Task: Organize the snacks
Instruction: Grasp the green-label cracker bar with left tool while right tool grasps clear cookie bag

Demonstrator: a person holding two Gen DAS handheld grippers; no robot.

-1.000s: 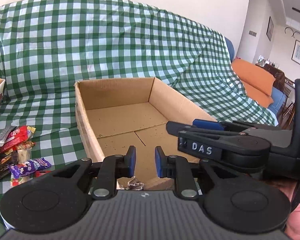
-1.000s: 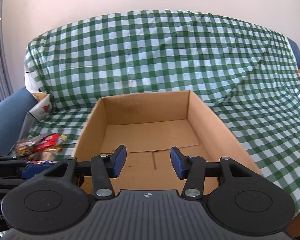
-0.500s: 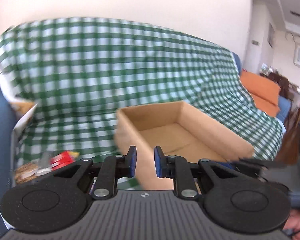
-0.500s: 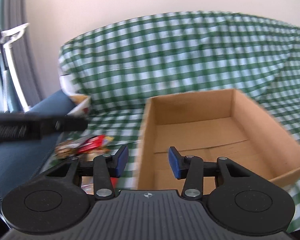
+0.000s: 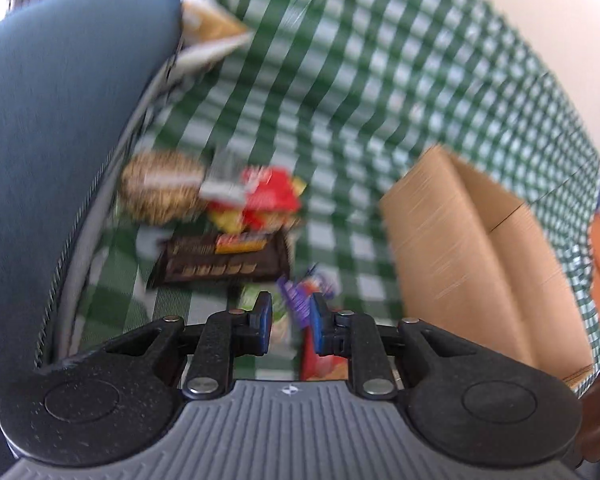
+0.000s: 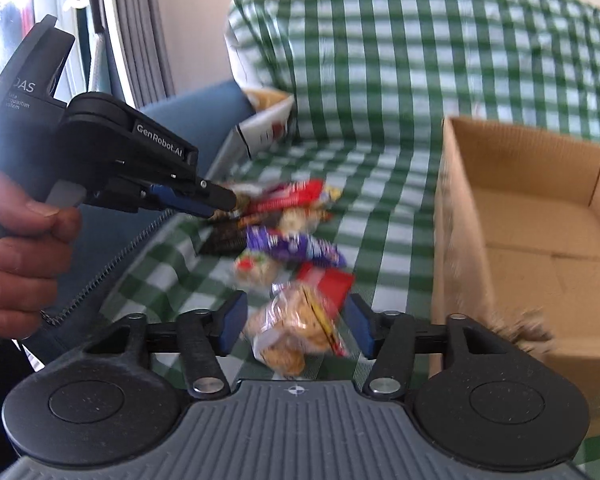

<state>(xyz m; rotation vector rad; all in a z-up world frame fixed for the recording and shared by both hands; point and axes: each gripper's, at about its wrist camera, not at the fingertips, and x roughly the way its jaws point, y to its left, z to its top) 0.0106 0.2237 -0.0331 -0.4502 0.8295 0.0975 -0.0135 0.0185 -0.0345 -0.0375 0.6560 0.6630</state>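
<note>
A: Where do the snacks lie?

B: In a loose heap on the green-checked cover (image 6: 380, 200) of the sofa, just left of the open cardboard box (image 6: 532, 216). From the right wrist view the nearest is a clear packet of biscuits (image 6: 296, 328), with a red packet (image 6: 328, 284) touching it behind, then a purple wrapper (image 6: 296, 246).

A: And the right gripper (image 6: 296, 326)?

B: Its jaws are opening and stand either side of the biscuit packet, pads clear of it. Nothing is grasped yet.

A: The left gripper (image 5: 290, 322)?

B: Nearly closed, with a narrow gap and nothing pinched. It hangs over the purple wrapper (image 5: 300, 292) and a dark flat bar (image 5: 220, 258); in the right view it sits above the far side of the heap.

A: So how should the pick go?

B: I'd say lower the right gripper until the pads flank the packet's middle, then close gently, since biscuits crush and film slips. Watch that the red packet is not caught too.

A: And the left?

B: It needs to open before going down, and keep clear of the other gripper. The picture is blurred, so its target is uncertain.
</note>
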